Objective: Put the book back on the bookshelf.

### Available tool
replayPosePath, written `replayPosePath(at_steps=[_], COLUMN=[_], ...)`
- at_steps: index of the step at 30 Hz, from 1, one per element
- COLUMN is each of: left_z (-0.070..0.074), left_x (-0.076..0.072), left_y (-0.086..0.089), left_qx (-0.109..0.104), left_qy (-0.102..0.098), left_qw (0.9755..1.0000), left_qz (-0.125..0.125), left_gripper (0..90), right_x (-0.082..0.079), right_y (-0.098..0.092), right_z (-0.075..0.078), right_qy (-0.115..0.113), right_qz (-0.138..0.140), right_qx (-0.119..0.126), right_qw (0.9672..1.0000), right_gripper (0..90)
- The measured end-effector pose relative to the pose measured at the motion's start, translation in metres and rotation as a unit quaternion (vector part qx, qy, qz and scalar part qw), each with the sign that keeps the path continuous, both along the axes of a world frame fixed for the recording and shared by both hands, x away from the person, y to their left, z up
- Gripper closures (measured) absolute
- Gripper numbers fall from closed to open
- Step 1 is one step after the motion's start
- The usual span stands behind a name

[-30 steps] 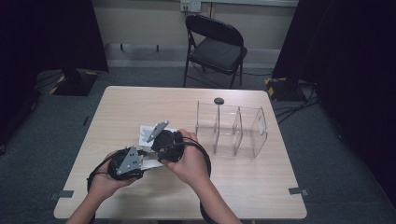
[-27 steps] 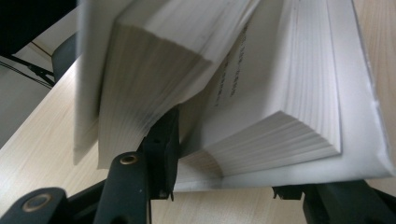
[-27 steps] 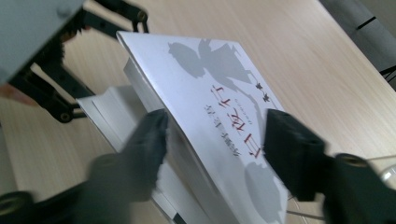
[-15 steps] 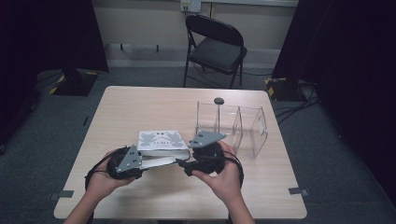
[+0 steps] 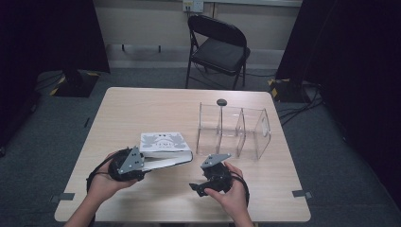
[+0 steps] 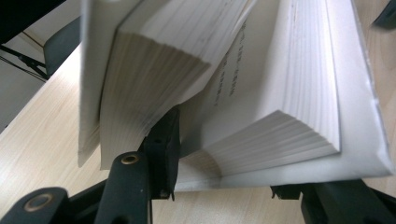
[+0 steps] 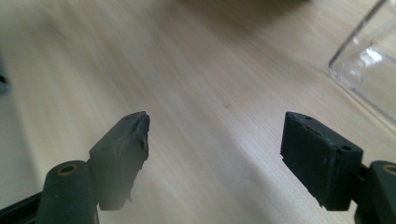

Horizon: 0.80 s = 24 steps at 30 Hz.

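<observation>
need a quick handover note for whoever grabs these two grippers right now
Left gripper: shut on the white book, holding it by its near edge; pages fan apart around one jaw.
Right gripper: jaws have just been opening, nothing between them, low over the table in front of the clear divided organizer.
Done: book is held beside the organizer.
Left: likely getting the book into one of the organizer's slots; none holds it yet.

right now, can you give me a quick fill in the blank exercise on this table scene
1. The left gripper is shut on a ____.
2. The right gripper has jaws that are ____, with nothing between them.
3. The clear organizer on the table holds ____ books.
4. Behind the table stands a folding ____.

Missing words: book; open; no; chair
</observation>
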State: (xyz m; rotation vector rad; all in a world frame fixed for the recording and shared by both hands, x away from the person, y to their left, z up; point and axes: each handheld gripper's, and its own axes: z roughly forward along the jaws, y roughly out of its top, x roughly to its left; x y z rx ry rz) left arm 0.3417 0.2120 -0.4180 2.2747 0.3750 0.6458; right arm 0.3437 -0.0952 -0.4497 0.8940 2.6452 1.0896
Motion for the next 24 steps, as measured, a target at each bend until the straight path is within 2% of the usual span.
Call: replayPosePath(at_steps=[2, 4, 8, 9, 12, 14, 18, 24], left_z=[0.000, 0.001, 0.002, 0.002, 0.003, 0.004, 0.007, 0.011], left_x=[0.000, 0.000, 0.000, 0.000, 0.001, 0.001, 0.000, 0.000], left_y=[0.000, 0.001, 0.000, 0.000, 0.000, -0.001, -0.002, -0.005], left_qx=[0.000, 0.002, 0.003, 0.001, 0.004, 0.002, 0.016, 0.022], left_qy=[0.000, -0.002, 0.000, 0.003, 0.003, 0.008, 0.010, 0.013], left_qw=[1.0000, 1.0000, 1.0000, 1.0000, 1.0000, 1.0000, 0.9998, 0.9997], left_qz=[0.000, 0.000, -0.001, 0.000, -0.001, 0.001, -0.002, 0.002], left_gripper=[52.0, 52.0, 52.0, 52.0, 52.0, 52.2, 52.8, 53.6], right_x=[0.001, 0.002, 0.003, 0.002, 0.001, 0.000, 0.001, 0.002], right_y=[0.000, 0.000, -0.002, -0.003, -0.003, -0.003, -0.002, -0.002], right_z=[-0.012, -0.023, -0.042, -0.043, -0.045, -0.051, -0.051, -0.051], right_qy=[-0.010, 0.000, -0.003, -0.013, -0.023, -0.053, -0.055, -0.053], right_qz=[-0.005, -0.014, -0.030, -0.029, -0.024, -0.032, -0.029, -0.029], right_qx=[-0.007, -0.001, -0.007, -0.006, -0.005, -0.004, -0.001, 0.000], right_qw=[0.9999, 0.9999, 0.9995, 0.9995, 0.9994, 0.9981, 0.9981, 0.9982], right_gripper=[23.0, 20.7, 17.1, 16.7, 14.2, 13.0, 12.7, 12.6])
